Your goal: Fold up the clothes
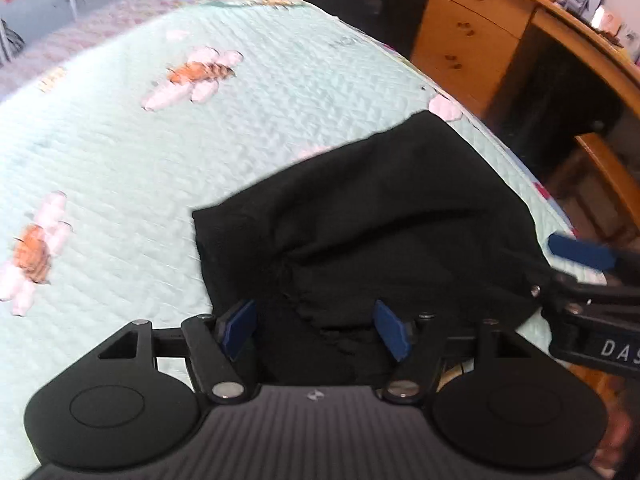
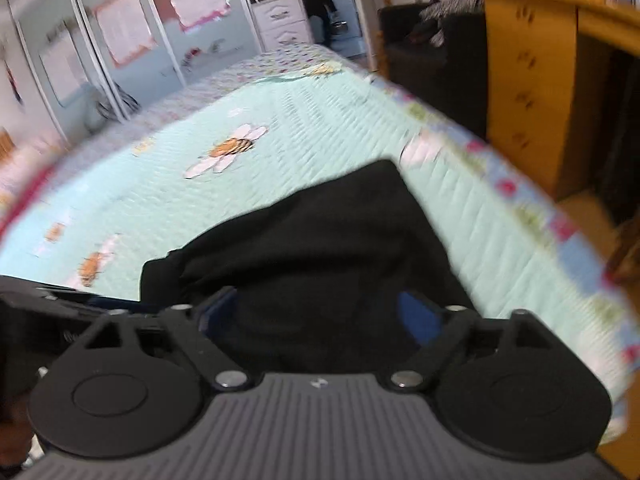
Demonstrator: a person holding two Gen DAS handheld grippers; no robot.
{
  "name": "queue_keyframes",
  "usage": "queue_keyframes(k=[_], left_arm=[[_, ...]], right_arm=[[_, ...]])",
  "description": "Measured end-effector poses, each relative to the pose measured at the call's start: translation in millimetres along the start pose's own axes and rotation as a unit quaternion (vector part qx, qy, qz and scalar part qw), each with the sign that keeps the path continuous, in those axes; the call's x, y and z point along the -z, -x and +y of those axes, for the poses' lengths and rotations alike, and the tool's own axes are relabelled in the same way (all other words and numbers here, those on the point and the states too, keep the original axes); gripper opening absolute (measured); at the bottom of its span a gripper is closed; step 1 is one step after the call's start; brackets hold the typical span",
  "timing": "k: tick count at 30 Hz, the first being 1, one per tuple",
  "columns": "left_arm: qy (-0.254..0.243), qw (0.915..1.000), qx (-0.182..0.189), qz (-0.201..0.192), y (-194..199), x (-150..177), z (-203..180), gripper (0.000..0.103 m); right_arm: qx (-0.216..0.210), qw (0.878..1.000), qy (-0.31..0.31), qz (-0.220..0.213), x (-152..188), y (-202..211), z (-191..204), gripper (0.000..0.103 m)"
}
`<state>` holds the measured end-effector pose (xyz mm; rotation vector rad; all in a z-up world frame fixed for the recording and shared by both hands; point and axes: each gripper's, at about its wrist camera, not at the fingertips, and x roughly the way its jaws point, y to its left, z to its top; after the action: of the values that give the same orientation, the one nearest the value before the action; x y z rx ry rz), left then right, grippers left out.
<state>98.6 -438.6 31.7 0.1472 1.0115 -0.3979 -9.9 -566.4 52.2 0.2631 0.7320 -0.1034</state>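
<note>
Lying on the mint quilted bed cover [image 1: 120, 152], the black soft cloth garment [image 1: 380, 220] is half folded. Both the left gripper [image 1: 316, 330] and right gripper [image 2: 320, 316] have fingers wide, holding nothing; I would regrasp the near edge evenly.

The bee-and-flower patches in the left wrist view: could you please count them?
2 on the bedspread: one at upper centre, one at the left edge. Pale bits beside the black garment may be more.

White capital letters "DAS", cut off by the picture's edge, stand on the black body of the right hand-held gripper [image 1: 582, 256], seen beside the left hand-held gripper [image 1: 316, 330]. Faint lettering on the bedspread [image 1: 344, 42] beyond is unreadable.
</note>
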Motion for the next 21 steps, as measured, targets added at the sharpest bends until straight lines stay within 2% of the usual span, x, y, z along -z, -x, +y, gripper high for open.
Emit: queue_keyframes(k=[2, 6, 11, 14, 21], left_arm=[[0.012, 0.9994, -0.030, 0.015, 4, -3, -1, 0.073], [0.025, 0.9973, -0.047, 0.050, 2, -7, 8, 0.073], [0.051, 0.9922, -0.058, 0.097, 7, -3, 17, 0.073], [0.050, 0.9913, -0.056, 0.108, 12, -1, 18, 0.073], [0.056, 0.9884, -0.029, 0.138, 11, -11, 18, 0.073]], right_arm=[[0.024, 0.999, 0.014, 0.026, -12, -1, 12, 0.091], [0.066, 0.993, 0.028, 0.094, -29, -16, 25, 0.091], [0.068, 0.989, 0.044, 0.127, -31, -17, 33, 0.091], [0.070, 0.986, 0.052, 0.144, -32, -17, 39, 0.091], [0.037, 0.982, 0.027, 0.183, -46, -18, 32, 0.091]])
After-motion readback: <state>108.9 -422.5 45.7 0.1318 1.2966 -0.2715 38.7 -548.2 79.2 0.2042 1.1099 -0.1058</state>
